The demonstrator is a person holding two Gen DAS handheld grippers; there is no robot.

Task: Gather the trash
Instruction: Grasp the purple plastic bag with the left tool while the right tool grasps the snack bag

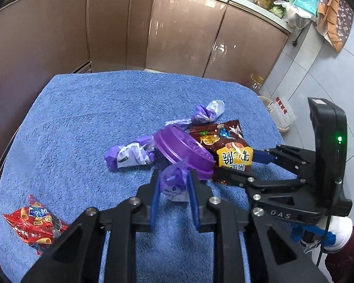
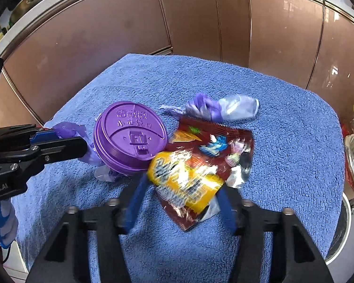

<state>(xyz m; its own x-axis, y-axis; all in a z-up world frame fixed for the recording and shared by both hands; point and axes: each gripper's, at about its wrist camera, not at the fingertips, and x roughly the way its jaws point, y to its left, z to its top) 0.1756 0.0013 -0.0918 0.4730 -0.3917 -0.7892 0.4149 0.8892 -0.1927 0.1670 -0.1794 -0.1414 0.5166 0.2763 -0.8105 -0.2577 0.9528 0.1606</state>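
Left tool [image 1: 173,184] pinching purple wrapper [image 1: 173,180], right tool [image 2: 179,188] clasping brown snack bag [image 2: 200,162]; red packet [image 1: 35,224] only in left view.

Black linkage jaws, blue pads [image 1: 155,200]; white glove [image 1: 341,233]; maroon sleeve [image 1: 351,254]

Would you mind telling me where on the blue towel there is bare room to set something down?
The blue towel is bare across its far-left stretch, between the cabinets and the red snack bag. The far edge is also bare. The centre-right is crowded: purple lid, brown snack bag, crumpled purple bags.
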